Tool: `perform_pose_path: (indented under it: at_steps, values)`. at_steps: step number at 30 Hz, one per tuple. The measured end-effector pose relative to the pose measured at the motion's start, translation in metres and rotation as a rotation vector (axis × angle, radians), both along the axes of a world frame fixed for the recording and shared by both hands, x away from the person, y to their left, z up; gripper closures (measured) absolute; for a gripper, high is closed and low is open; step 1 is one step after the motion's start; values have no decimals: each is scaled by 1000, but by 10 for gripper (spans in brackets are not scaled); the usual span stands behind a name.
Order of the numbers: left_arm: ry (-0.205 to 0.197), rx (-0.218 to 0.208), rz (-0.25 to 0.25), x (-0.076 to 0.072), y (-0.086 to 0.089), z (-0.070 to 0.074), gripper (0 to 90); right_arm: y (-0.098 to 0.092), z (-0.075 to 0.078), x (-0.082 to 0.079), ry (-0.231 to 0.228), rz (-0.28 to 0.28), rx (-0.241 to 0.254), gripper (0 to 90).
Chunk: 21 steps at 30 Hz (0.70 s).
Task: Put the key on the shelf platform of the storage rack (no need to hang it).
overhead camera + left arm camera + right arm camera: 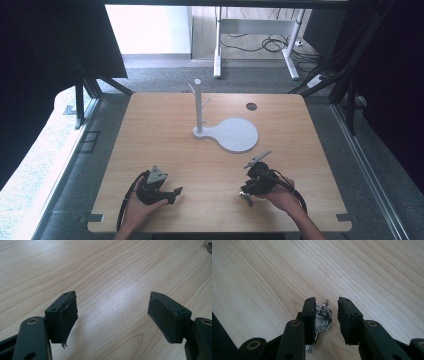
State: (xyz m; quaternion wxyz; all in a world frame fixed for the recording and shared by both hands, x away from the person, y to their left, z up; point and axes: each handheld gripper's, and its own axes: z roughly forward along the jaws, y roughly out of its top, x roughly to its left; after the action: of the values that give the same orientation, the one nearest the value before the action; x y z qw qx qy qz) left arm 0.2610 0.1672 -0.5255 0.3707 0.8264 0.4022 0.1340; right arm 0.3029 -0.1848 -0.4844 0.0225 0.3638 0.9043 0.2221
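Left hand (137, 207) near the table's near edge, left gripper (172, 194) low with jaws spread wide, right hand (284, 197) at the near edge, right gripper (327, 315) part-open, tilted down

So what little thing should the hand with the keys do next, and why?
Probably close the right gripper a bit more. The keys lie on the table between its jaws, against one pad, but a gap remains at the other pad, so they do not look pinched yet. The white stand with pegs waits farther off.
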Motion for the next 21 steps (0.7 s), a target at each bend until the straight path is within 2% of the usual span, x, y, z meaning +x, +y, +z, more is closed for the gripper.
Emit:
perform_pose_path:
  at_steps: [7, 12, 21]
  values:
    - [-2, -5, -1, 0, 1, 0, 240, 6, -3, 3, 3, -6, 0, 689]
    - [-2, -2, -4, 0, 0, 0, 240, 10, -7, 4, 5, -8, -19, 698]
    - [-1, 1, -8, 0, -1, 0, 240, 12, -12, 6, 32, -30, -30, 725]
